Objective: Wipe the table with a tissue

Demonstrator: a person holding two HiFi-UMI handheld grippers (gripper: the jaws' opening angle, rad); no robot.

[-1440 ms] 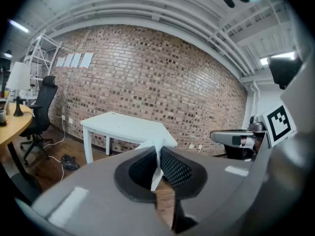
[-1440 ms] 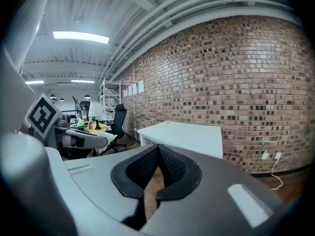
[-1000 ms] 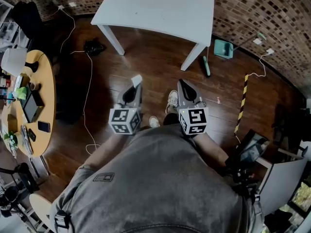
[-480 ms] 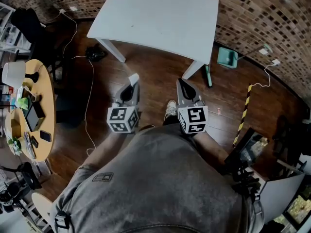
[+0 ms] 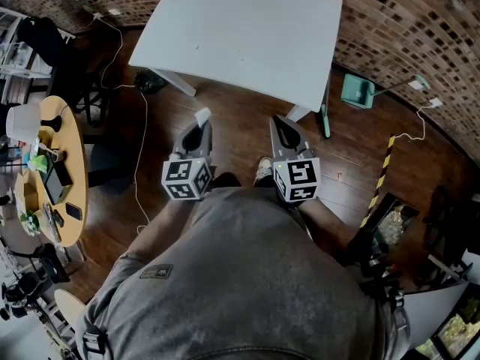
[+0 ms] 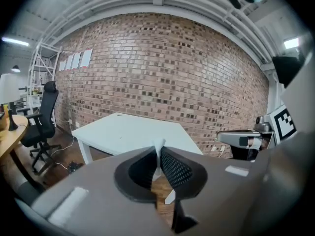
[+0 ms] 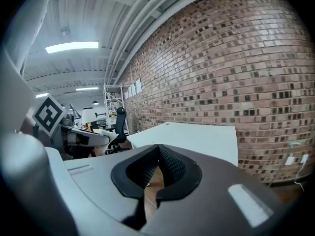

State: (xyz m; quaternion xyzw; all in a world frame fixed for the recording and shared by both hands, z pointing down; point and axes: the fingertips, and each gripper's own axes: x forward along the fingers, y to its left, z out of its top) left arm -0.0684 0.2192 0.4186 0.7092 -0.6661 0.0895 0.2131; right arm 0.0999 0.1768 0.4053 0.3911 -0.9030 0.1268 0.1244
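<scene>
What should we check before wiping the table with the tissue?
1. Tissue held: ok. The left gripper is shut on it, and a white corner pokes out past the tips.
2. Right gripper free: ok. Its jaws are together with nothing between them.
3. Table top free to wipe: ok. Nothing stands on it in the head view.
4. Grippers over the table: not ok. Both hang over the wooden floor, short of the table's near edge.
5. Dirty spot found: cannot tell. The top looks plain white from here.
</scene>
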